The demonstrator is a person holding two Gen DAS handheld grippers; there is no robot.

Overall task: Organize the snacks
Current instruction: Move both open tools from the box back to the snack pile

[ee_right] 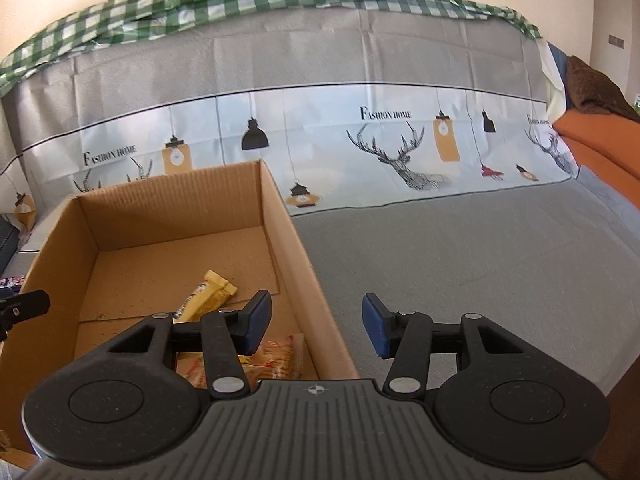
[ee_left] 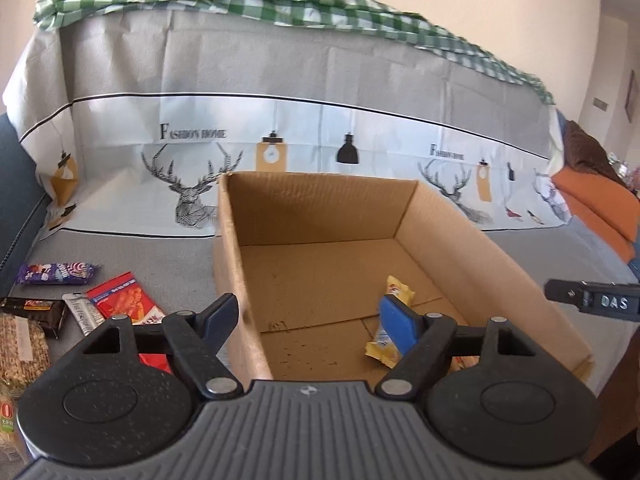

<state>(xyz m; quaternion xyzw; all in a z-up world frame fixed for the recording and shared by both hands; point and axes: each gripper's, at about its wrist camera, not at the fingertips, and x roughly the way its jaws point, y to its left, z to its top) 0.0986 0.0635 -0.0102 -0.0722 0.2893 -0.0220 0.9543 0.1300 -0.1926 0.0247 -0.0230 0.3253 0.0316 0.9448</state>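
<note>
An open cardboard box (ee_left: 320, 200) stands on a grey-covered sofa seat. A yellow snack packet (ee_left: 396, 290) lies on its floor, partly hidden by my left gripper's blue pad. My left gripper (ee_left: 310, 316) is open and empty above the box's left wall, one finger on either side. In the right wrist view the box (ee_right: 172, 204) holds the yellow packet (ee_right: 210, 292) and an orange packet (ee_right: 276, 360) near its front. My right gripper (ee_right: 316, 324) is open and empty above the box's right wall.
Loose snacks lie left of the box: a purple packet (ee_left: 56, 273), a red packet (ee_left: 120, 300), a black bar (ee_left: 34, 312), a silver tube (ee_left: 82, 314) and a bag of nuts (ee_left: 20, 348). A printed cloth (ee_right: 400, 140) covers the sofa back. Grey seat (ee_right: 480, 260) stretches right of the box.
</note>
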